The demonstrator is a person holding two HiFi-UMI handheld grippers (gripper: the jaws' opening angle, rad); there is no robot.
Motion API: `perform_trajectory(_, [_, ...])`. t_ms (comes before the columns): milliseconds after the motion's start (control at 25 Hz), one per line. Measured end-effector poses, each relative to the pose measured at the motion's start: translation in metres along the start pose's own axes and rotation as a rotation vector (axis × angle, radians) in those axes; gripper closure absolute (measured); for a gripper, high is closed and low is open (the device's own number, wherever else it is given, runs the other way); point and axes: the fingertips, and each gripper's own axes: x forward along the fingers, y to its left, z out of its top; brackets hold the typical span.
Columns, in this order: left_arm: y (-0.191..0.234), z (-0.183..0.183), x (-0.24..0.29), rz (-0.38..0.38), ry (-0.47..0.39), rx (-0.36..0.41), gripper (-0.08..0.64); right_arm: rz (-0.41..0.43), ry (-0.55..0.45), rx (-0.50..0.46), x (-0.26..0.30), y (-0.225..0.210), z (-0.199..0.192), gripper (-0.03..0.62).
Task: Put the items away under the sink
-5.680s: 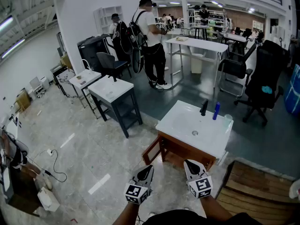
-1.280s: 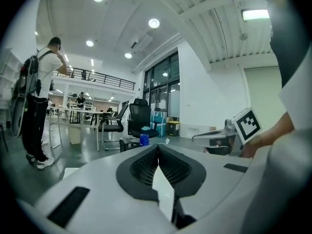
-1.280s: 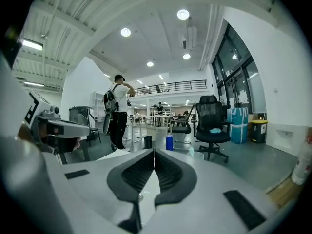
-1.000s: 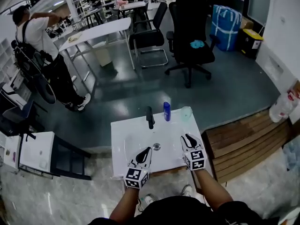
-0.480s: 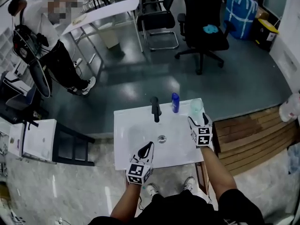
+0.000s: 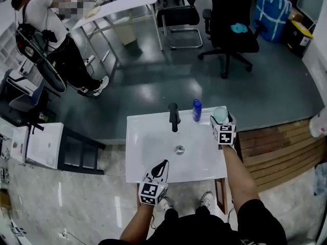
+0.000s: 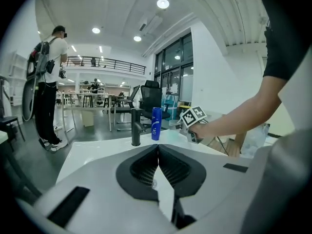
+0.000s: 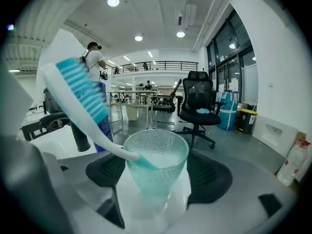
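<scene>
Between the right gripper's (image 6: 223, 121) jaws sits the cup (image 8: 157, 162), toothbrush (image 8: 80, 94) leaning out. Jaws just been opening, now wide, pads not on it yet. Needs a square, gentle squeeze low down, w/o tipping. Left gripper (image 6: 161, 167) closed, empty, at sink's (image 6: 148, 137) front edge.

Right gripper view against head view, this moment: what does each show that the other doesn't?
Only the right gripper view: a white, blue-striped toothbrush leaning in the translucent teal plastic cup, which stands between the pads of the right tongs; these have just been opening. Only the head view: the round metal drain and the left tongs over the near edge of the white sink. Both: the cup, the sink, the black tap, the blue bottle and the black office chair.
</scene>
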Motion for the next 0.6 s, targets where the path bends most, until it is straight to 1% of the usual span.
perform_trajectory(280, [0.008, -0.005, -0.012, 0.031, 0.015, 0.009, 0.538, -0.006, 0.018, 0.005, 0.005, -0.002, -0.005, 0.216])
perform_trajectory(440, [0.008, -0.004, -0.017, 0.032, 0.008, 0.011, 0.538, 0.016, -0.009, 0.000, -0.010, 0.005, 0.002, 0.216])
perform_trajectory(600, [0.003, -0.007, -0.021, 0.020, -0.005, 0.019, 0.538, 0.062, -0.038, -0.047, -0.033, 0.019, 0.009, 0.217])
